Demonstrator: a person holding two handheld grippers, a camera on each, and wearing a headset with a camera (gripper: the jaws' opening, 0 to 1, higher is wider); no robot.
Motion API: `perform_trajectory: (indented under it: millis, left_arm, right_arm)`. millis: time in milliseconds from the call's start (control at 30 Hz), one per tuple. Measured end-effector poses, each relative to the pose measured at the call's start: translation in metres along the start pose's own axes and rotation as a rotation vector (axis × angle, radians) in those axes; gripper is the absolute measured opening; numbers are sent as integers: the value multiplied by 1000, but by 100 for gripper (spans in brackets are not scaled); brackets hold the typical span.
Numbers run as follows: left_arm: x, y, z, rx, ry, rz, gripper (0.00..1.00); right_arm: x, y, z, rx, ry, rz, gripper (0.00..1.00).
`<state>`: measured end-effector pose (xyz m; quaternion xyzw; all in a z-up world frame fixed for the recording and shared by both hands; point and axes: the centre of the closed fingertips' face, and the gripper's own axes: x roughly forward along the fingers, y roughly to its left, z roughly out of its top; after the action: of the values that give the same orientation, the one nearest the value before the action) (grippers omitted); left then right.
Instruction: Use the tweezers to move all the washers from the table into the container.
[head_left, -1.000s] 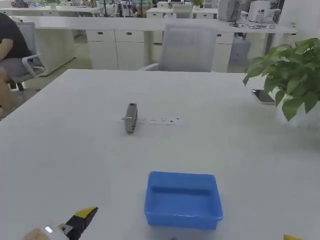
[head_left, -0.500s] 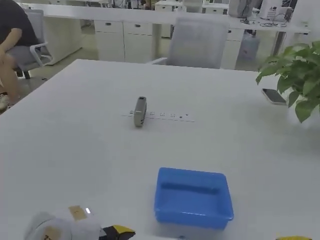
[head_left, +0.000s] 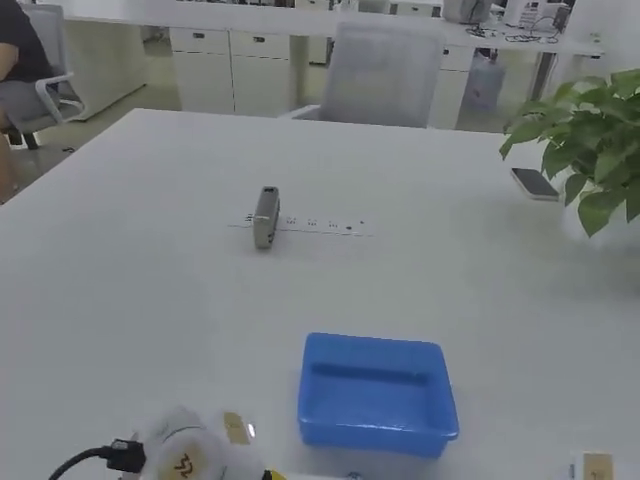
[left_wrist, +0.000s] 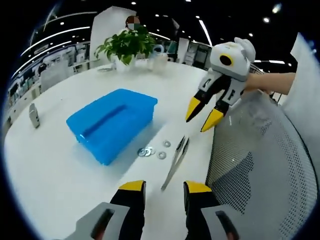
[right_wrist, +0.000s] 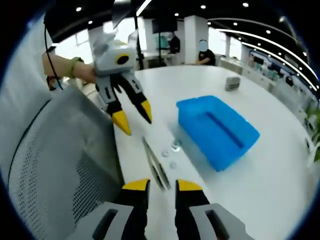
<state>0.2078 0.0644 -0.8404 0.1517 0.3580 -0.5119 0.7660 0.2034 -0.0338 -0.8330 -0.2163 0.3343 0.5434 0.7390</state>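
Left gripper (left_wrist: 164, 186) has edged toward the bin (head_left: 375, 390), jaws spread and empty like those of the right gripper (right_wrist: 162, 184); on the bin's near side lie light, likely slippery washers (left_wrist: 146, 151) and thin, stiff tweezers (left_wrist: 175, 162), probably best pinched mid-length.

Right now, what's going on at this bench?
A person holds a gripper in each hand. The left gripper and right gripper are both open and hold nothing. The tweezers lie free on the table, beside a few washers next to the blue container. The container looks empty, so no washer has been moved yet.
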Motion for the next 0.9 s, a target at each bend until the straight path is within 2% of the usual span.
perform_trajectory:
  millis: [33, 167, 233, 433, 500, 900]
  left_arm:
    - [3, 1, -3, 37, 25, 0, 25]
    - [9, -1, -5, 95, 65, -16, 18]
    - [11, 0, -6, 141, 82, -6, 14]
    - [15, -1, -7, 221, 127, -16, 5]
    - [15, 0, -7, 271, 139, -15, 2]
    - [12, 0, -6, 373, 184, -30, 0]
  right_arm:
    - [4, 0, -1, -19, 17, 3, 16]
    - [14, 2, -4, -64, 59, 30, 16]
    - [17, 3, -3, -88, 77, 39, 16]
    - [26, 0, -3, -131, 110, 53, 15]
    - [28, -2, -5, -143, 122, 58, 15]
    - [33, 0, -10, -209, 155, 80, 14]
